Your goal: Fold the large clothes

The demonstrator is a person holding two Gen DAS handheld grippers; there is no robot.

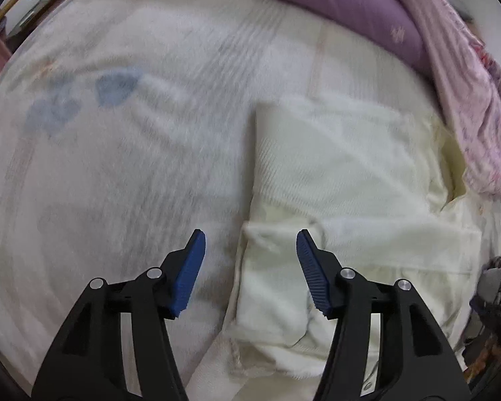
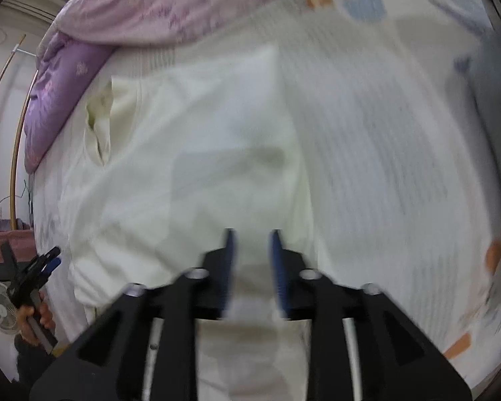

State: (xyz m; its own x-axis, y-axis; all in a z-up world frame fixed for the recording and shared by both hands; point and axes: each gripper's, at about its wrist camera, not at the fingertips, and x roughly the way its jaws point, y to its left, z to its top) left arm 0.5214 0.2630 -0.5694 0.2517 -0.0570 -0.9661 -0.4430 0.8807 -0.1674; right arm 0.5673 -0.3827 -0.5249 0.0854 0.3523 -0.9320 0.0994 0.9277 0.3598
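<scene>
A cream-white garment (image 1: 344, 180) lies partly folded on the bed, with a cuffed sleeve or hem (image 1: 274, 267) below it. My left gripper (image 1: 250, 239) is open and empty, hovering over the garment's left edge. In the right wrist view the same garment (image 2: 200, 153) spreads across the middle, blurred by motion. My right gripper (image 2: 252, 237) hovers above the garment's near edge with its jaws partly open and nothing between them. The left gripper (image 2: 51, 257), held in a hand, shows at the far left of that view.
The bed sheet (image 1: 133, 167) is white with faint blue and orange prints. A purple pillow (image 1: 350, 6) and a pink quilt (image 1: 467, 107) lie along the bed's far side. A fan (image 2: 0, 307) stands beside the bed.
</scene>
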